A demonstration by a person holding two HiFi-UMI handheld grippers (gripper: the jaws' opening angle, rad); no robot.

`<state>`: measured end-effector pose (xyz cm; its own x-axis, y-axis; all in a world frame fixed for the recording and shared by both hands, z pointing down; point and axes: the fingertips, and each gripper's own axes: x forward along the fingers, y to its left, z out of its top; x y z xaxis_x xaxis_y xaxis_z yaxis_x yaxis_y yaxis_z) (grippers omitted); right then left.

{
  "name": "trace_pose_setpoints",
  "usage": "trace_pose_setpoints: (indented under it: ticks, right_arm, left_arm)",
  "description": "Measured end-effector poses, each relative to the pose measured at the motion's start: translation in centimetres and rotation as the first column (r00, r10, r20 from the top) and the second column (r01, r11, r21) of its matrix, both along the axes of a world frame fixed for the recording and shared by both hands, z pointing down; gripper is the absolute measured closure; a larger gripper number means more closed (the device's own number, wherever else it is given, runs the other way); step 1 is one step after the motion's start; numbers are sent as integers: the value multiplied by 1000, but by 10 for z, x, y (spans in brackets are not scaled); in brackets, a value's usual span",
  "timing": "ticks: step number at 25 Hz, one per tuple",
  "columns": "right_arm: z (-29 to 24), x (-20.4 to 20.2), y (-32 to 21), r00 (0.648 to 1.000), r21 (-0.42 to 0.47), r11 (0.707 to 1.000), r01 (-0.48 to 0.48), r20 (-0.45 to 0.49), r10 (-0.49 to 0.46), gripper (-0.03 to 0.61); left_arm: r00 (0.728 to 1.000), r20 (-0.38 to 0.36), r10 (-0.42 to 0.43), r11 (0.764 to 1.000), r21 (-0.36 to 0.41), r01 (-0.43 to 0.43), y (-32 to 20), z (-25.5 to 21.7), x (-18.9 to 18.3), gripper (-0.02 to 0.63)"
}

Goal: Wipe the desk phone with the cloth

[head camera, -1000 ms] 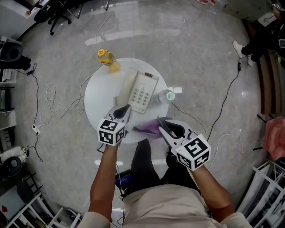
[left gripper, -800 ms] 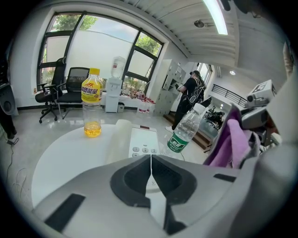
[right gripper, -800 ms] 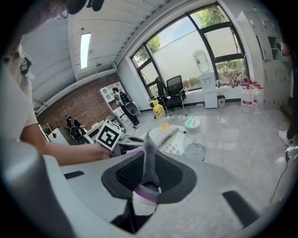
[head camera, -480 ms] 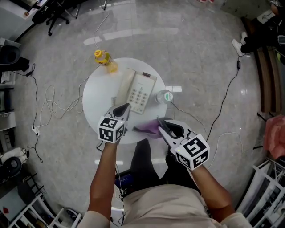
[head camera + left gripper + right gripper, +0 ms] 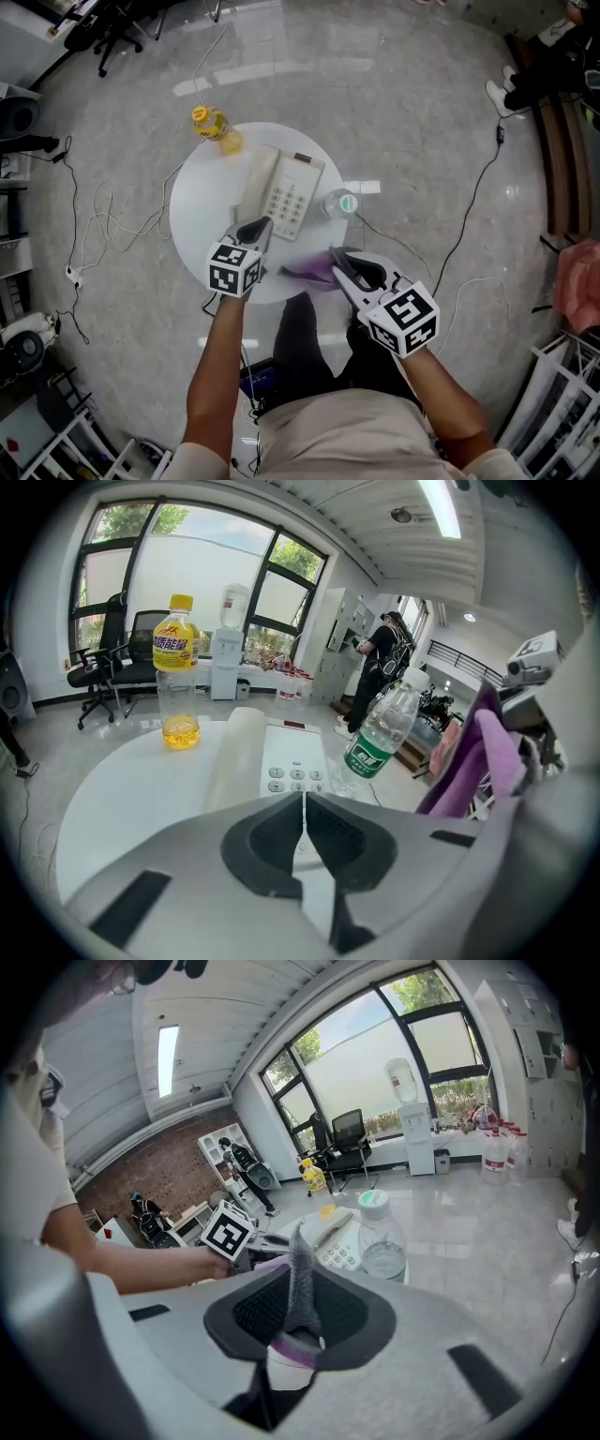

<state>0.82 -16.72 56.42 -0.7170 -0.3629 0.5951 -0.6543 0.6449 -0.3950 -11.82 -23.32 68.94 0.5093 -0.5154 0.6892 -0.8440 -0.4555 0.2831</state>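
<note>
Yellow bottle label [image 5: 175, 647] characters illegible

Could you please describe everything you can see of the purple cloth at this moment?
The cloth is purple, a soft, thin-looking fabric, crumpled rather than folded. The right gripper has its jaws shut on it: a pinched fold stands up between them and the rest hangs loose. It is over the near edge of the round white table, just short of the desk phone. Whether it rests on the tabletop cannot be told.
</note>
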Motion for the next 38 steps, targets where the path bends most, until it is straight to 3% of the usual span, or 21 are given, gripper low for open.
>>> trace_pose_setpoints:
  ticks: [17, 22, 25, 29, 38]
  right_arm:
    - [6, 1, 3, 1000, -15, 1000, -9, -8, 9, 512]
    - [10, 1, 3, 1000, -22, 1000, -9, -11, 9, 512]
    - [12, 2, 5, 1000, -25, 1000, -11, -12, 11, 512]
    - [15, 1, 6, 1000, -28, 1000, -13, -12, 12, 512]
    - [20, -2, 7, 1000, -36, 999, -17, -19, 17, 512]
  left_arm:
    - [1000, 24, 20, 1000, 14, -21, -9, 8, 5, 601]
    - [997, 74, 31, 997, 70, -36, -15, 4, 4, 593]
    - [992, 121, 31, 991, 123, -46, -19, 3, 0, 483]
    - [983, 182, 1, 984, 176, -34, -26, 2, -11, 440]
    - [970, 241, -42, 984, 179, -2, -40, 12, -26, 317]
